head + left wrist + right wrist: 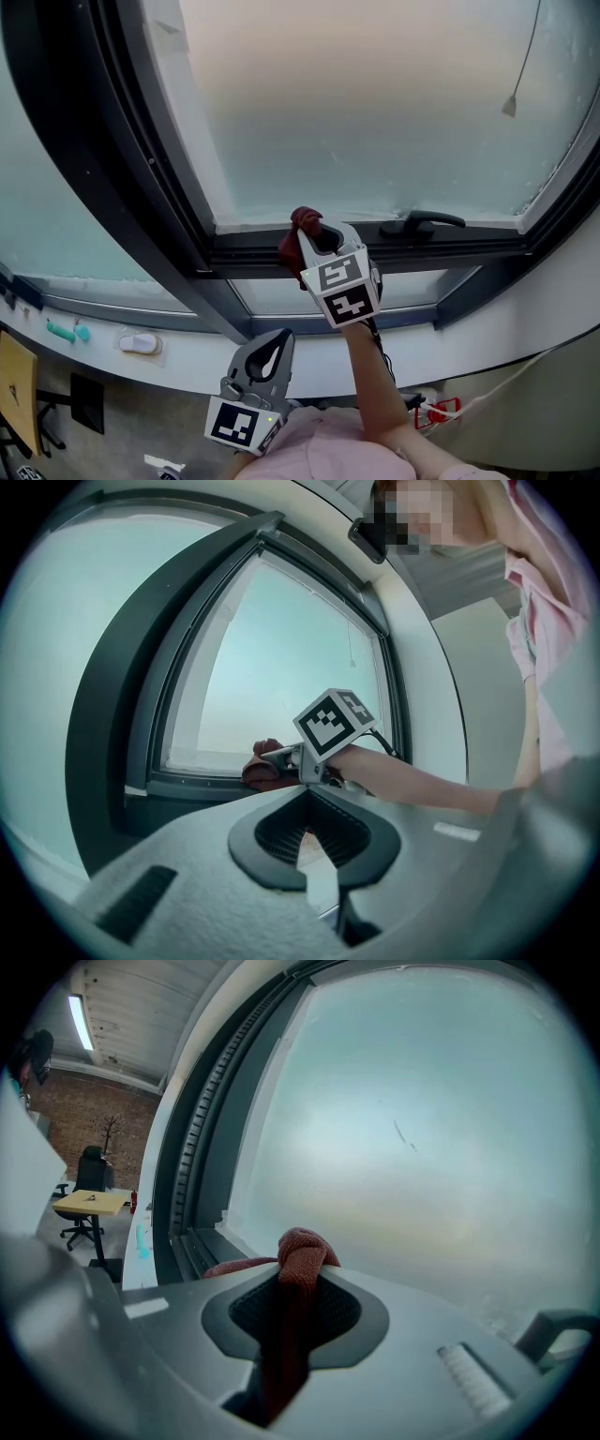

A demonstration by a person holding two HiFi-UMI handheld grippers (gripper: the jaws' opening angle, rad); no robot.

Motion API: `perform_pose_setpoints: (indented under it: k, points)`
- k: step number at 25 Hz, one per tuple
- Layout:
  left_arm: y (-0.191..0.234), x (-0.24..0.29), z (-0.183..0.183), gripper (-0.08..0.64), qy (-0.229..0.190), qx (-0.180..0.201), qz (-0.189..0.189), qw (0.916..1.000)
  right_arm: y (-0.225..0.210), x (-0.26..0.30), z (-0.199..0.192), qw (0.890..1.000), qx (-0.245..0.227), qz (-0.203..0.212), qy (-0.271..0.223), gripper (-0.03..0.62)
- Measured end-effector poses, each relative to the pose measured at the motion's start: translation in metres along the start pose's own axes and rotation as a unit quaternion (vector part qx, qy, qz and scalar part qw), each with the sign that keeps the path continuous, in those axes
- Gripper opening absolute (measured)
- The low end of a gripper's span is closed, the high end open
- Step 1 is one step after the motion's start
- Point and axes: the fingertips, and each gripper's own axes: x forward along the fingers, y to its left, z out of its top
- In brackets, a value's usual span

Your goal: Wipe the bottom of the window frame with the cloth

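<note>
Left claw [281,337] pressed together; right claw [313,229] pinches red cloth [301,221] against window frame [459,247]

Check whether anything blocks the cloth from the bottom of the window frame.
Nothing visible. The cloth, clamped in the right hand-held gripper, is at the bottom frame rail; the window handle sits further right.

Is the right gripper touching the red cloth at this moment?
Touching. The right gripper clamps the red cloth between its jaws, as the right gripper view shows plainly; the bunched end sticks out ahead of them.
</note>
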Motion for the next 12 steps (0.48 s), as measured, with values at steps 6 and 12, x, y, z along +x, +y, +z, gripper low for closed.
perform_pose_setpoints:
  k: [6,12]
  points:
    - [-0.006,0.004,-0.001,0.0,-0.001,-0.002,-0.002,1.0,-0.007,-0.005,-0.004,1.0,-0.009,0.001,0.002,0.066]
    - [-0.012,0.007,0.0,0.0,-0.006,-0.001,0.002,1.0,-0.017,-0.012,-0.008,1.0,-0.018,-0.004,-0.002,0.067]
